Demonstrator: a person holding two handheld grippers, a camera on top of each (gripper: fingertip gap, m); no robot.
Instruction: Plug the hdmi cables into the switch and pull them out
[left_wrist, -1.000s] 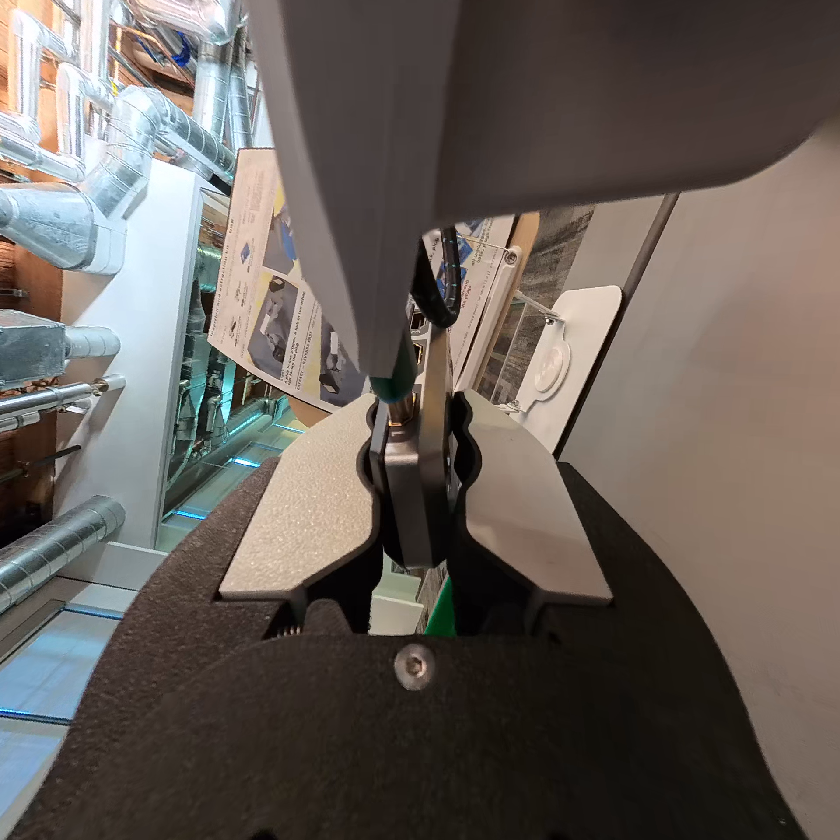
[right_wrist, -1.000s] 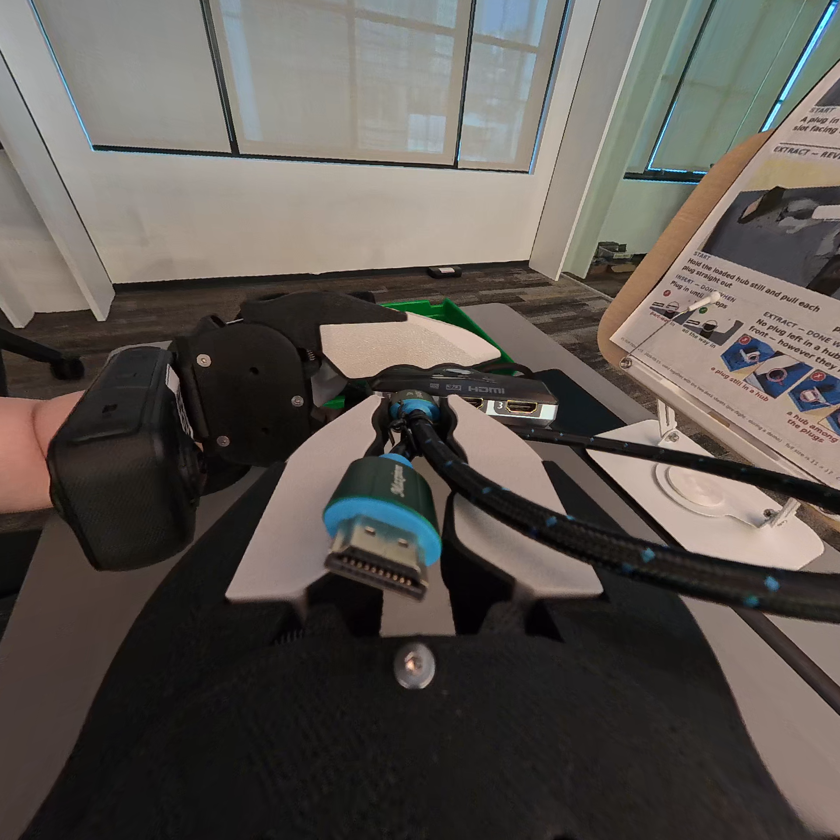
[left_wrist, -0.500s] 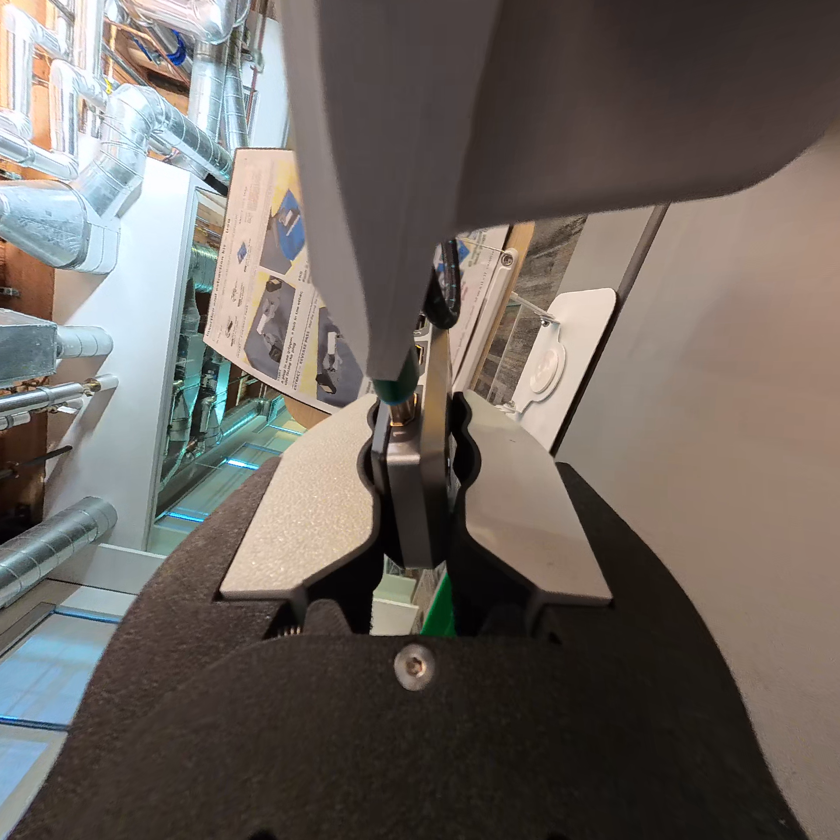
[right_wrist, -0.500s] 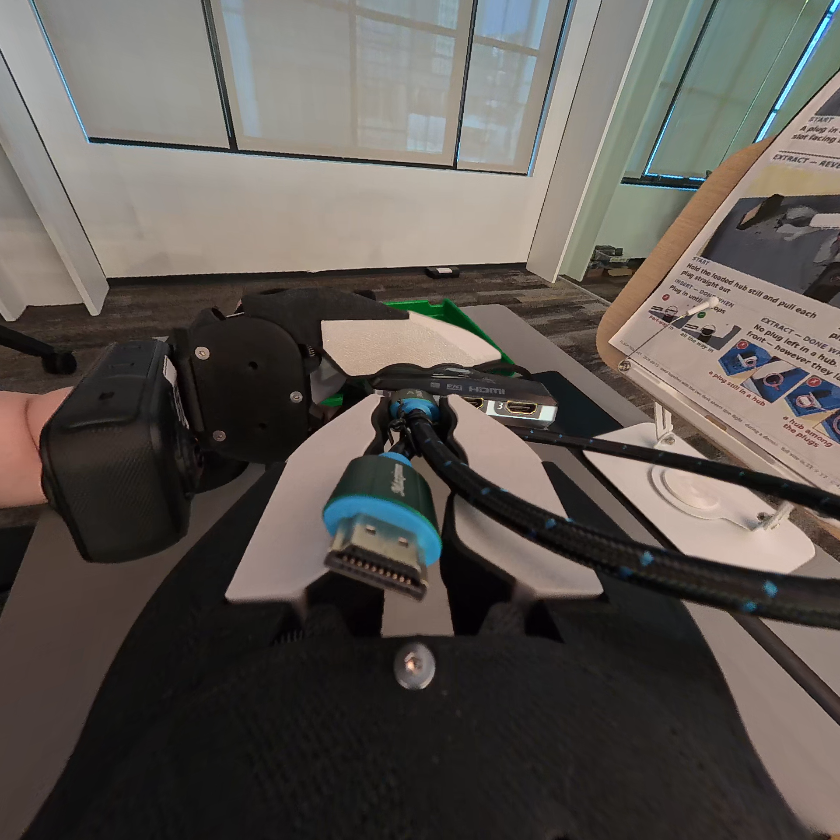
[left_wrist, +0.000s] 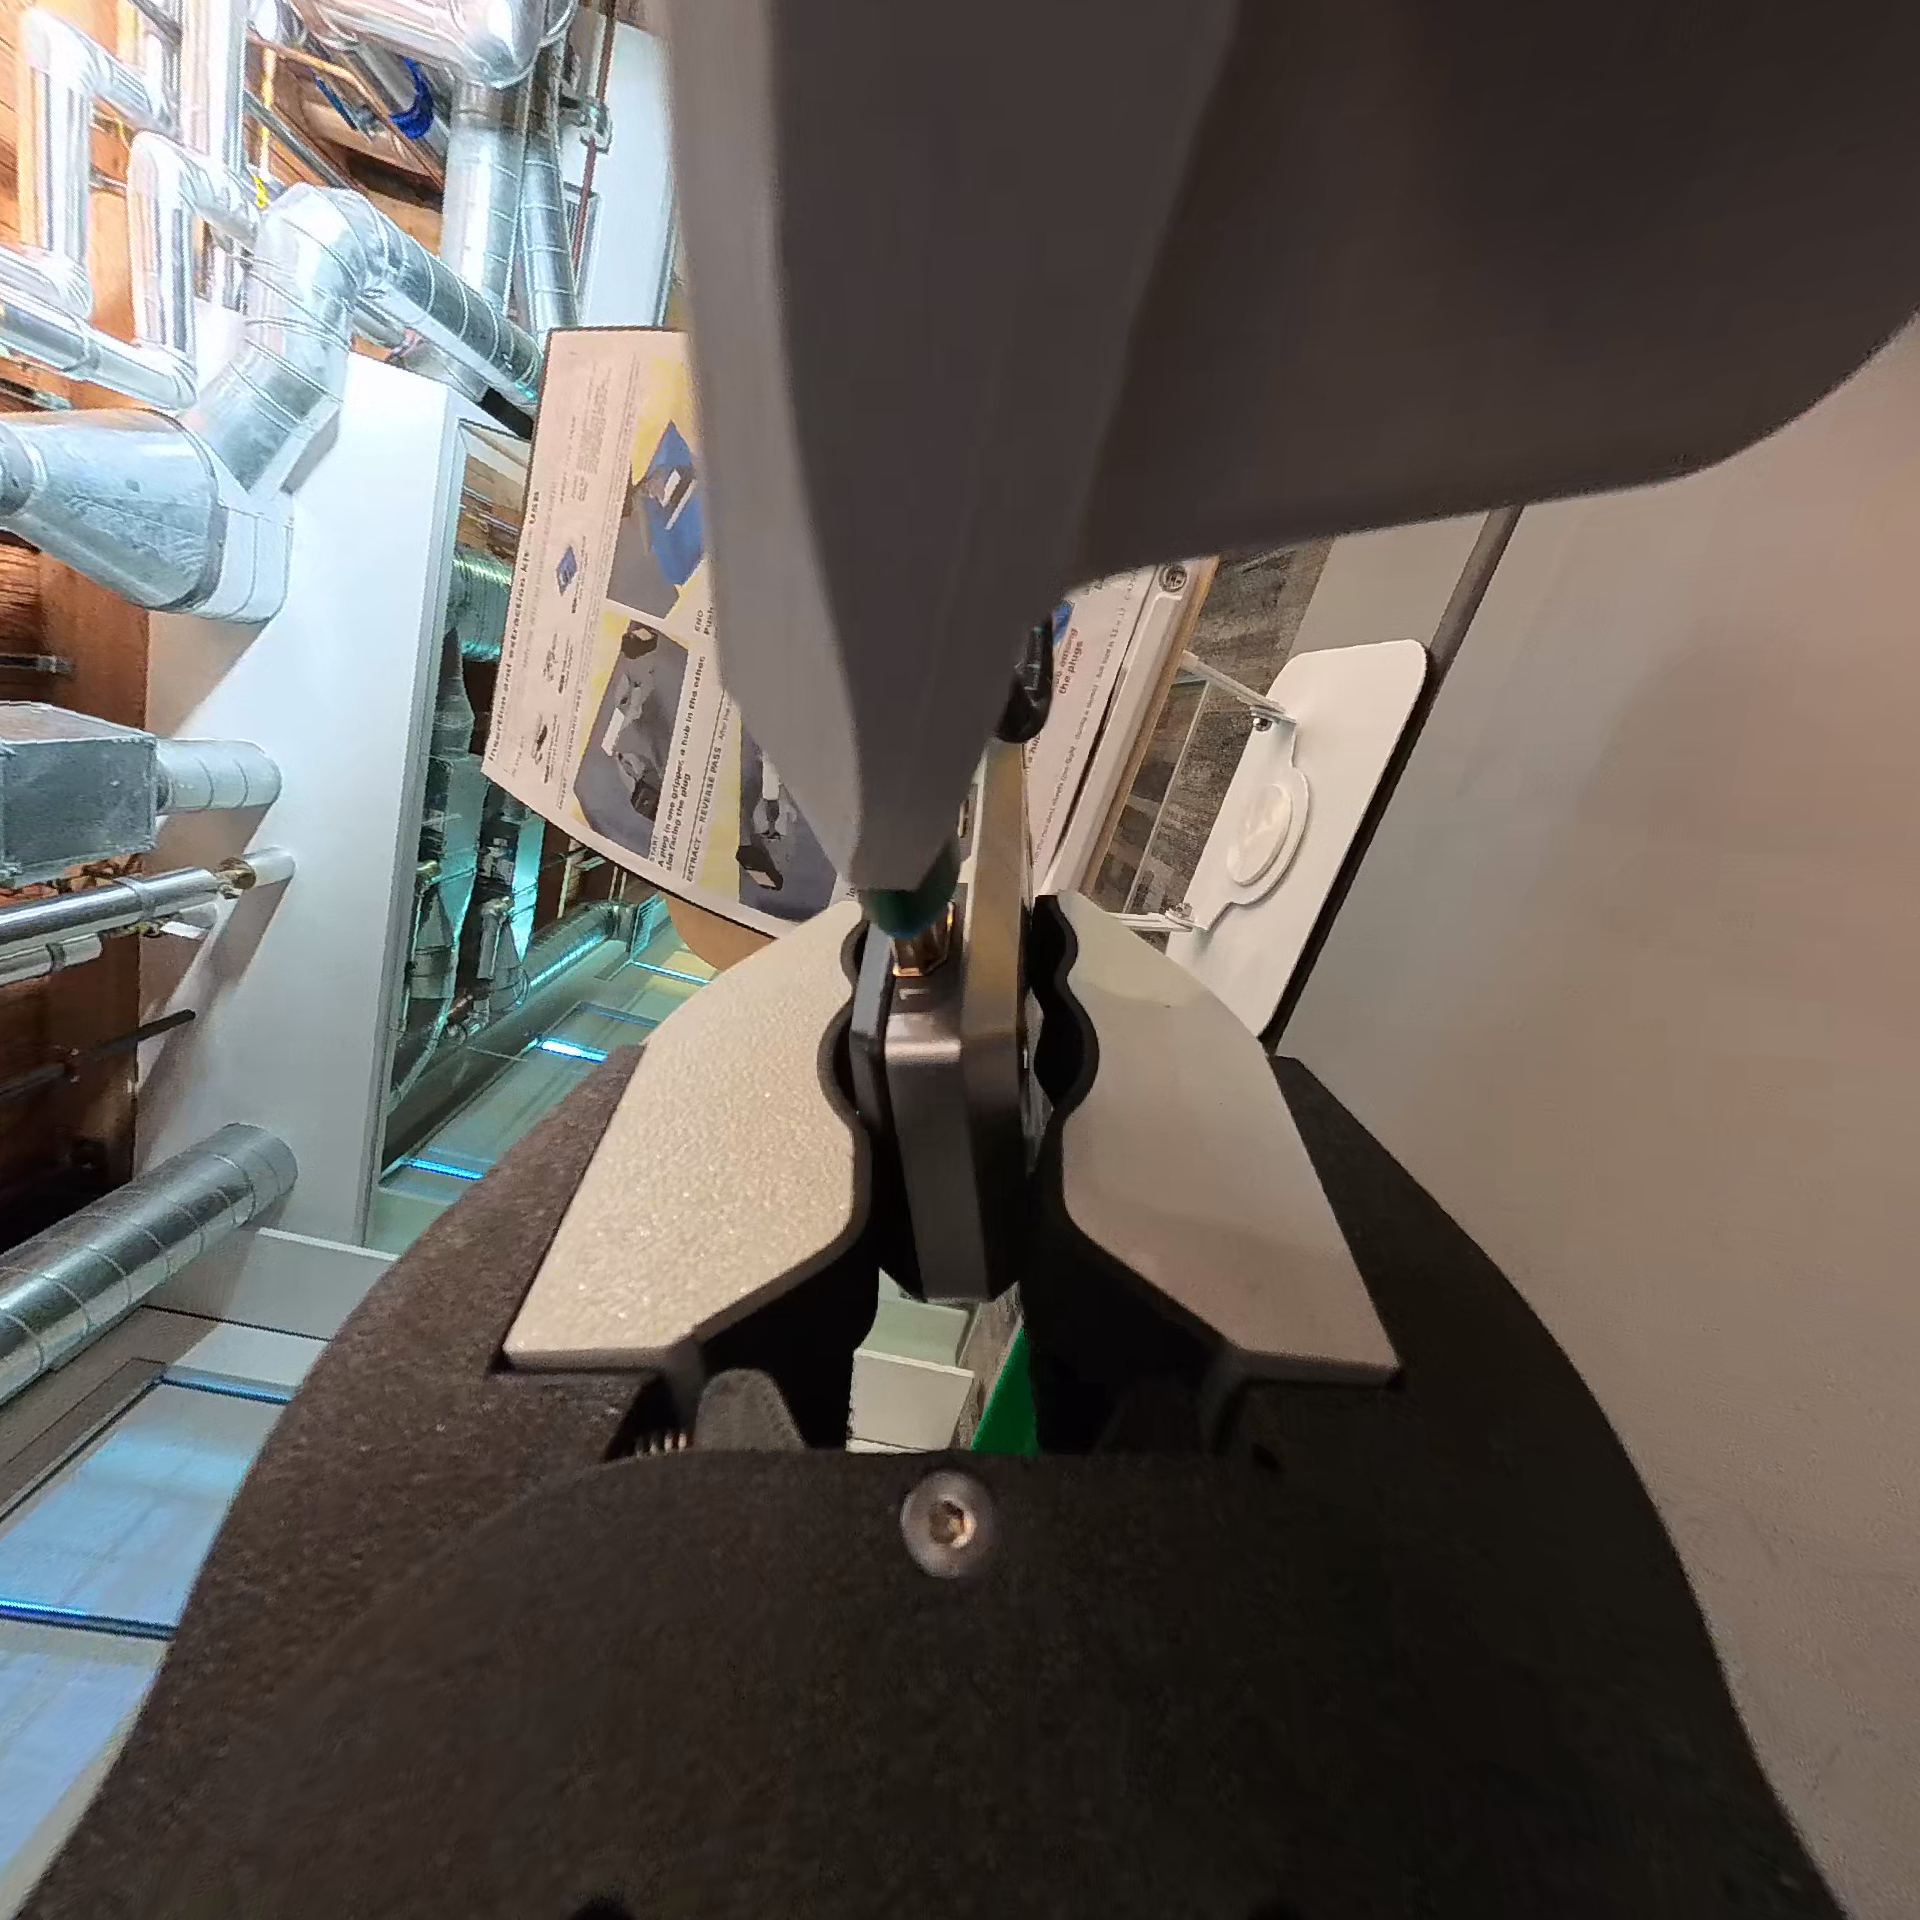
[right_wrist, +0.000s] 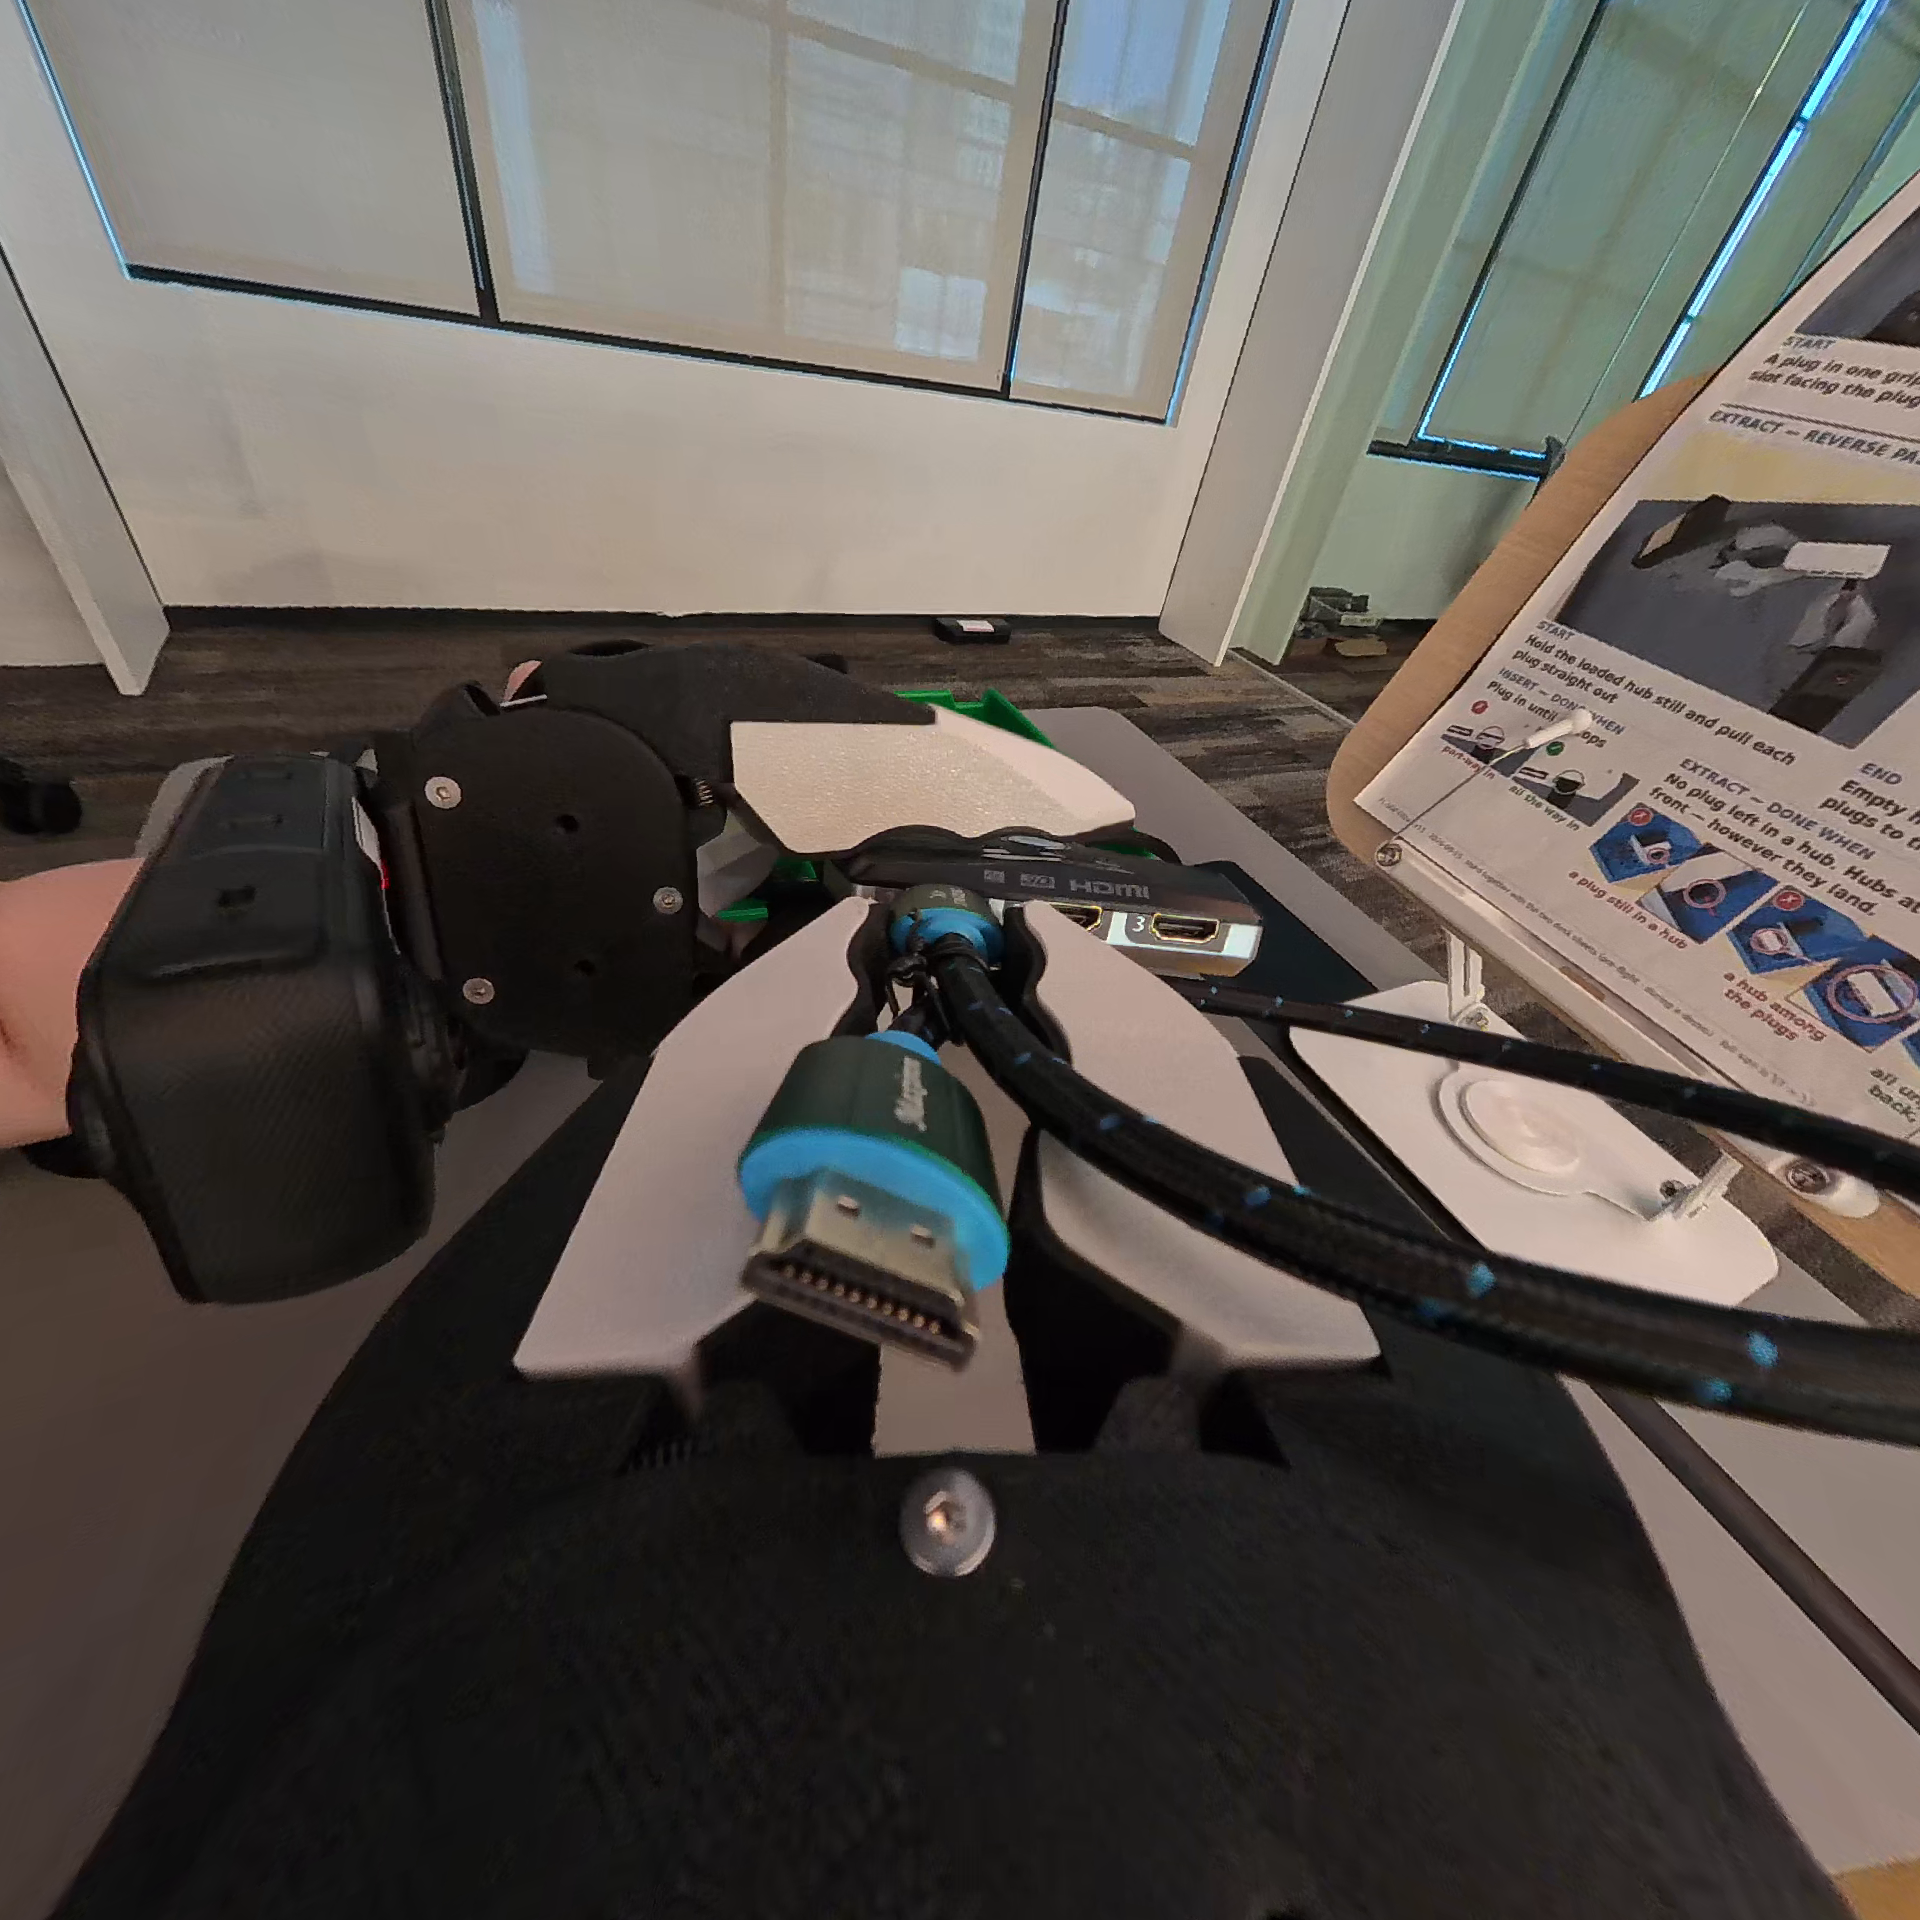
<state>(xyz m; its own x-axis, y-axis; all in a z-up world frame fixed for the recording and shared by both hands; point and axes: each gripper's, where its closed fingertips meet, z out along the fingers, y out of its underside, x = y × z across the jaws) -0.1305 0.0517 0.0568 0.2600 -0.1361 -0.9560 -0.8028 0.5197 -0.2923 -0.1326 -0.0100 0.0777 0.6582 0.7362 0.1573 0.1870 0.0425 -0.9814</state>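
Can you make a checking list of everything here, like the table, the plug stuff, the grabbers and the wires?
Surface: grey table, mostly bare.
Job's things: HDMI switch held edge-on; plug at its first port; two ports open.
Clutter: white stand base.
Grippers: left gripper shut on switch; right gripper shut on plug.
Cables: braided cable loops right; spare plug hangs free.
Surroundings: instruction board, windows, ceiling ducts.

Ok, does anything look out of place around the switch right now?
One thing: a loose blue-collared plug lies on the right gripper behind its jaws, contacts facing the camera, while the jaws grip a second plug at the switch. A braided cable loops across and could snag.
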